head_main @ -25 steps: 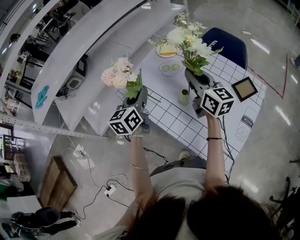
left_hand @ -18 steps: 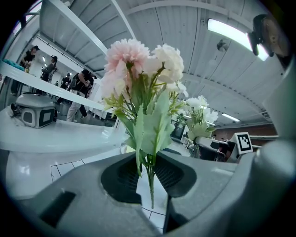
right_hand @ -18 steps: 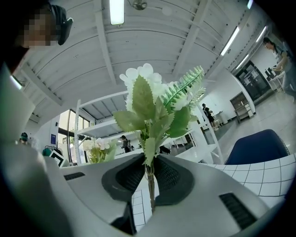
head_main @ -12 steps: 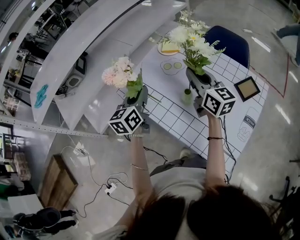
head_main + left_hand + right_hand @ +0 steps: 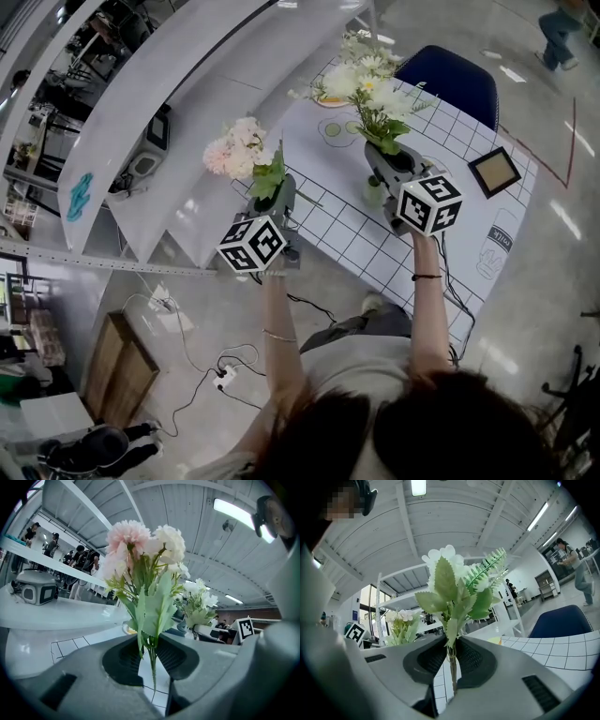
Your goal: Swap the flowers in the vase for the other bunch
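Table (image 5: 352, 239) under a gridded white cloth, blue chair (image 5: 450, 80) at the far side. Off the cloth's left edge, left hand-held gripper (image 5: 272, 199) pinching the pink bunch (image 5: 239, 148) low on its stems, blooms up. Over the cloth, right hand-held gripper (image 5: 386, 167) clamped the same way on the white bunch (image 5: 370, 89), also upright. Just beside that gripper's tip, small green vase (image 5: 373, 191), seemingly with nothing in it, though partly masked.

Handling, by judgement: light but top-heavy, probably artificial. Thin wiry stems, soft leaves and petals easily crushed. Best taken low on the gathered stems, below the leaves, never on the heads. Narrow vase likely to tip if nudged by stems arriving at a slant.

From the left gripper view: green stems (image 5: 152, 663) nipped between ribbed pads (image 5: 176, 656), jaws nearly together, white bunch off to the right. From the right gripper view: the same narrow pinch on one visible stalk (image 5: 452, 667), pink bunch at left. Shown by the head view alone: vase and its place beside the white bunch. Shown by the gripper views alone: pads tight against the stems.
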### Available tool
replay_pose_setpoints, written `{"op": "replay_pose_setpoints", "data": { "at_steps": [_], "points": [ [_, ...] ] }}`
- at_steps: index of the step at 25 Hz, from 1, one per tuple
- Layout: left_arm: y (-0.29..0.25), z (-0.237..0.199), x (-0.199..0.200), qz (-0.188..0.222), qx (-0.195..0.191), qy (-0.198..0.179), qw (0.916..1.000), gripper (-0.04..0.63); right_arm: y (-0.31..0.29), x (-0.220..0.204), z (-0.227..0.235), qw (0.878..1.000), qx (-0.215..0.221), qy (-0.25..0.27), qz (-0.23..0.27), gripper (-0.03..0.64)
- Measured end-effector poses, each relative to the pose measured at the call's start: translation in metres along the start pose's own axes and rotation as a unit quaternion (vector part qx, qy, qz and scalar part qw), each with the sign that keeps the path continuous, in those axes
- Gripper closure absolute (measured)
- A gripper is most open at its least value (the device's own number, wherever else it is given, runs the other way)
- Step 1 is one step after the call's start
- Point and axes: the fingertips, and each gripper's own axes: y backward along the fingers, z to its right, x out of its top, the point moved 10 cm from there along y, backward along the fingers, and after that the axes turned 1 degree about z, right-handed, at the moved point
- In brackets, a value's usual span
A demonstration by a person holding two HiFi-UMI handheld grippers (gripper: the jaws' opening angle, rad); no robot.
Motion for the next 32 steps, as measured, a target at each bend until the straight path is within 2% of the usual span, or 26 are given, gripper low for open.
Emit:
{"op": "replay_pose_setpoints", "data": {
  "at_steps": [12, 32],
  "points": [
    [0.0, 0.002, -0.009, -0.002, -0.007, 0.004, 1.0, 0.518, 0.006, -0.015, 0.0, 0.999, -0.014, 0.024, -0.017, 0.561],
    [0.005, 0.008, -0.02, -0.003, -0.008, 0.004, 1.0, 0.518, 0.019, -0.045, 0.002, 0.999, -0.024, 0.038, -0.014, 0.56]
  ]
}}
